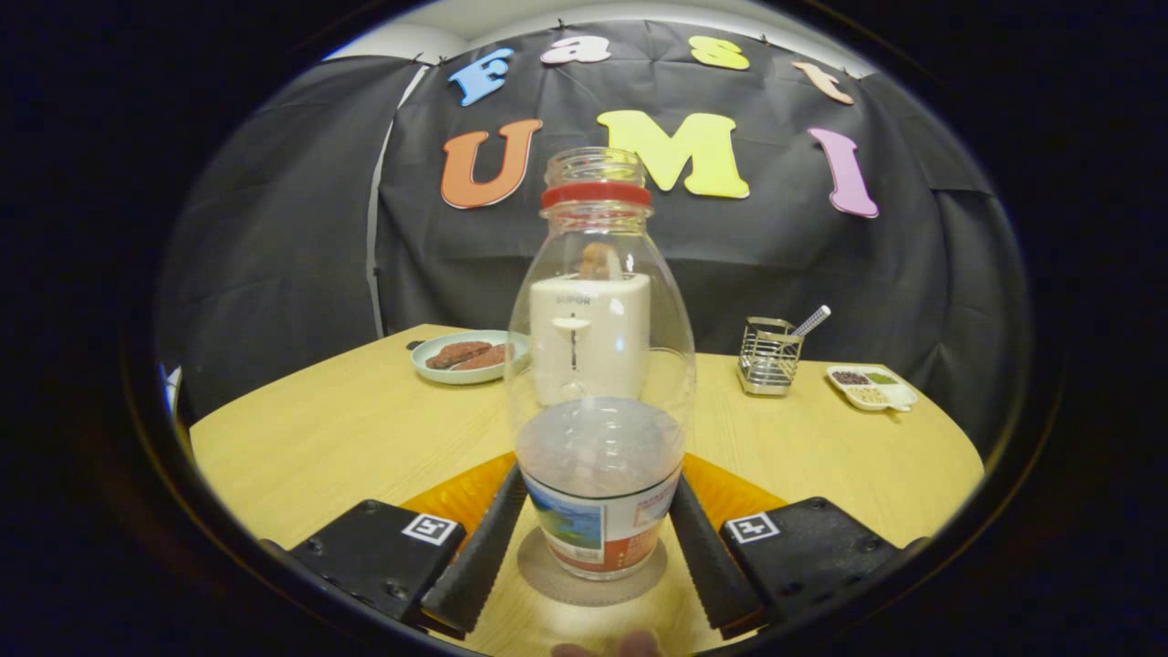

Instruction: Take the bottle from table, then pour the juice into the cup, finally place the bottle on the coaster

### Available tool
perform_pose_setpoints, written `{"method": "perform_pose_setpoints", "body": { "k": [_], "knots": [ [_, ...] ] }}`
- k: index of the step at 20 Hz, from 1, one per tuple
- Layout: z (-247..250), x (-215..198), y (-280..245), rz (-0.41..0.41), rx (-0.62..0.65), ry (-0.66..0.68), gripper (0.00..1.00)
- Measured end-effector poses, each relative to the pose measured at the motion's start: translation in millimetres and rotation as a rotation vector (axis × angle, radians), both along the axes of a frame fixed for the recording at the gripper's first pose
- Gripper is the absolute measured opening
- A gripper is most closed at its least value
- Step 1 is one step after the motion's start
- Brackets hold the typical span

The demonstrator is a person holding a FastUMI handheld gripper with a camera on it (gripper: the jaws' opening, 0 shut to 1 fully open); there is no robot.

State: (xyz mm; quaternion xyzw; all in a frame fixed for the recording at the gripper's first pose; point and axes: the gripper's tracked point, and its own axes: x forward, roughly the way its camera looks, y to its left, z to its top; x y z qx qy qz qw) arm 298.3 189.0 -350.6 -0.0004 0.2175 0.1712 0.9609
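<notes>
Wooden table [347, 429], black cloth behind. Bottle [598, 383] upright on a round grey coaster [547, 570], between the gripper [595, 538] fingers, which touch its lower sides; clamped, apparently. Toaster [591, 342] behind bottle. Smooth clear plastic, uncapped: likely light, slippery, squashable; hold low, at the label.

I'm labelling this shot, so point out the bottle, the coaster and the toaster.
bottle [598, 365]: gripper view, clear body between the tool's fingers.
coaster [547, 577]: gripper view, round rim under the bottle's base.
toaster [589, 338]: gripper view, white front, seen through the bottle.
</notes>
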Motion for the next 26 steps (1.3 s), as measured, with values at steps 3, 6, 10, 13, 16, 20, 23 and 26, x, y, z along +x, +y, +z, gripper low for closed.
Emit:
{"method": "perform_pose_setpoints", "body": {
  "k": [3,6,10,13,16,20,23,26],
  "knots": [
    [1.4,-0.7,-3.8,-0.010,-0.007,-0.001,0.99],
    [8.1,4.6,-6.0,-0.023,-0.003,-0.023,0.99],
    [30.8,-1.1,-10.8,-0.032,0.017,-0.074,0.99],
    [60.4,-5.6,-15.7,-0.045,0.049,-0.110,0.99],
    [100.1,-14.4,-26.8,-0.063,0.061,-0.161,0.99],
    [171.7,-41.7,-47.9,-0.107,0.056,-0.242,0.99],
    [238.6,-67.9,-69.6,-0.161,0.052,-0.313,0.99],
    [305.7,-101.8,-94.1,-0.209,0.030,-0.395,0.99]
  ]
}}
